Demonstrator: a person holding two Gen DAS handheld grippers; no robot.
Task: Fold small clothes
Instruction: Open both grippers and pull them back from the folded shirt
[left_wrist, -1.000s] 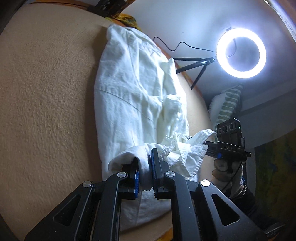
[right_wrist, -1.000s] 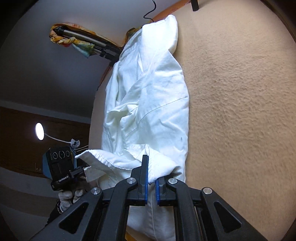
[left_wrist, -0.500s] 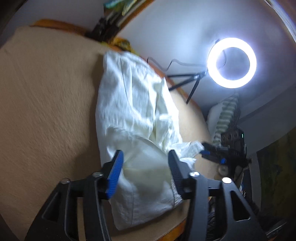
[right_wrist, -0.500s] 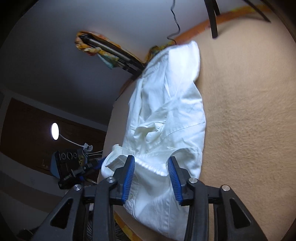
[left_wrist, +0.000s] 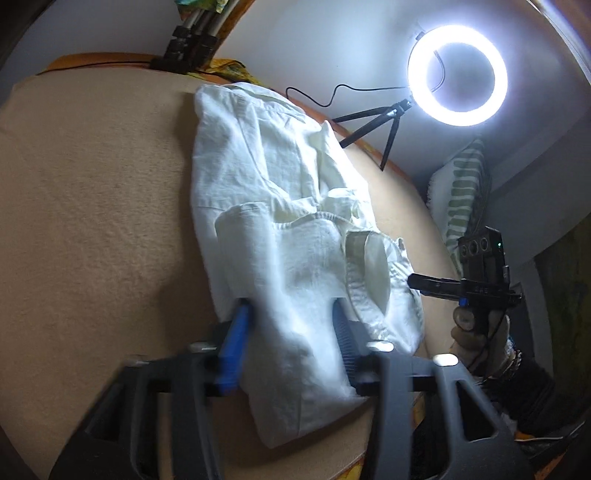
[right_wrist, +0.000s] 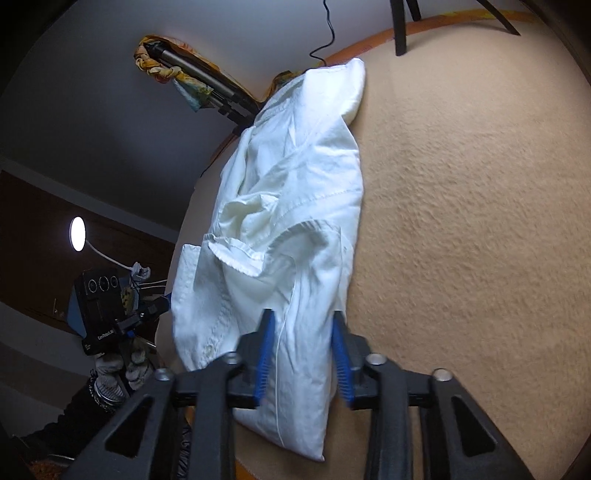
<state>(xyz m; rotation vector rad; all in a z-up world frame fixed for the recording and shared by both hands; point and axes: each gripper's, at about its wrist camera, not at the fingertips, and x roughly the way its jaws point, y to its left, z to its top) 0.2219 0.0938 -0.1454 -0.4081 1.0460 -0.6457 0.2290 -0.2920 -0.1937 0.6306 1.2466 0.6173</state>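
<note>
step: near end of shirt just laid over its middle; fold partly done, I'd say.
L gripper: jaws closing, apart, cloth betw. them, pads not pressing.
R gripper: same, closing, cloth betw., no pinch seen.
shirt: on tan pad, white, long axis runs away from both cams; far end by the pad's far edge.
next: prob. re-pinch near corners w/ both grippers, carry toward far end, keep edges even.
</note>
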